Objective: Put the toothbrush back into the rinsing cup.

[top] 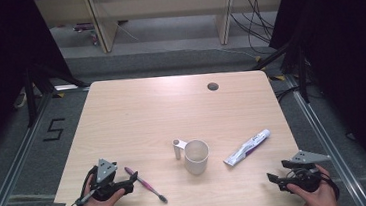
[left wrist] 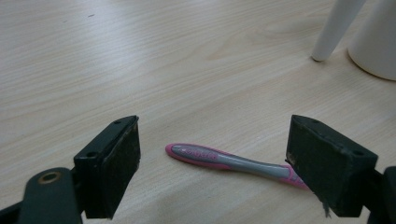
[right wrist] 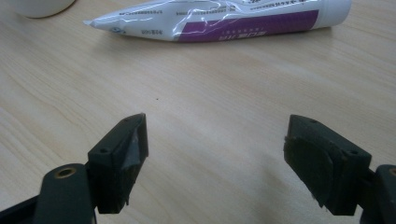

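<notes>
A black numeral "5" [top: 54, 130] was marked on the grey floor to the left of the bench. The toothpaste tube [right wrist: 224, 19] carried small print on its white and purple body, too blurred to read, as was the lettering on the toothbrush [left wrist: 233, 161] handle.

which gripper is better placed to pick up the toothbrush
Left. The left gripper sits right beside the toothbrush, its open jaws framing the handle. The right gripper is across the table, facing the toothpaste tube.
</notes>
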`<state>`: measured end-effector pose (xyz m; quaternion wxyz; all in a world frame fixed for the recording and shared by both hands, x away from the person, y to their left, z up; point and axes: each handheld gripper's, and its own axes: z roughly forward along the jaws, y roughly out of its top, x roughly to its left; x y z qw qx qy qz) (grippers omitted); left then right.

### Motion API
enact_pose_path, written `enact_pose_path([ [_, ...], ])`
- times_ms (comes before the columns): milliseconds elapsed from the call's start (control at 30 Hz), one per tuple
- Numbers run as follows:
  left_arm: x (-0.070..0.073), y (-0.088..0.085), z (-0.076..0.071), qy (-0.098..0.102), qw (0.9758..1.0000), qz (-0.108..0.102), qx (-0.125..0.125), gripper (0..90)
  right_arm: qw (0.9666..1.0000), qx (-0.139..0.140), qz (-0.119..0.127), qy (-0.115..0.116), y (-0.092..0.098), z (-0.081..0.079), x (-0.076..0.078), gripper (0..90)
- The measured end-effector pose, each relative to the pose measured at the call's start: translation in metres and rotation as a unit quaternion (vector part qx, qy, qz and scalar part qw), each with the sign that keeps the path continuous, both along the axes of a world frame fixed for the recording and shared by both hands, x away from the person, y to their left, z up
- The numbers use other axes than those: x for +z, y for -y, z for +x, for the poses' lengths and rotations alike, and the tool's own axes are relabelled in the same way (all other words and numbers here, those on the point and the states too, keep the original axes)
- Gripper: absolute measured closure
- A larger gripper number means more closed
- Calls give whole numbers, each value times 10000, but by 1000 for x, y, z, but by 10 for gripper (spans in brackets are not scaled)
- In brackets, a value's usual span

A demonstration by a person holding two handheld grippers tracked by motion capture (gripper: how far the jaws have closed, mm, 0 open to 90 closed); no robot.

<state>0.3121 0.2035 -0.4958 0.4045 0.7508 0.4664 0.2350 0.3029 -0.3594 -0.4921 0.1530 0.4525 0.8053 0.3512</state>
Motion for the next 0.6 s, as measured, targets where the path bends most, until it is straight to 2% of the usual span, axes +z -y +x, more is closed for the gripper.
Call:
enact_pose_path([
  [133,1,0,0,-25,10000,14,-82,171,10000,12,-7,-7,0,-2,0,225],
  [333,2,0,1,-90,9995,-93,-277,165,10000,53,60,-25,0,-3,-1,225],
  [367,2,2,3,-183,9985,-96,-504,165,10000,51,61,-31,0,-3,-1,225],
  [400,3,1,3,-254,9976,85,-637,165,10000,48,65,-38,-1,-3,-1,225],
  [467,4,2,3,-249,9970,109,-726,166,10000,41,35,-18,-1,-3,-1,225],
  [500,9,4,3,-246,9956,160,-890,166,10000,63,21,-11,-1,-3,-1,225],
  [533,11,6,4,-229,9951,148,-948,166,10000,86,21,2,-1,-3,-2,225],
  [600,18,5,5,-227,9916,301,-1235,179,9999,86,35,-93,-1,-3,-1,226],
])
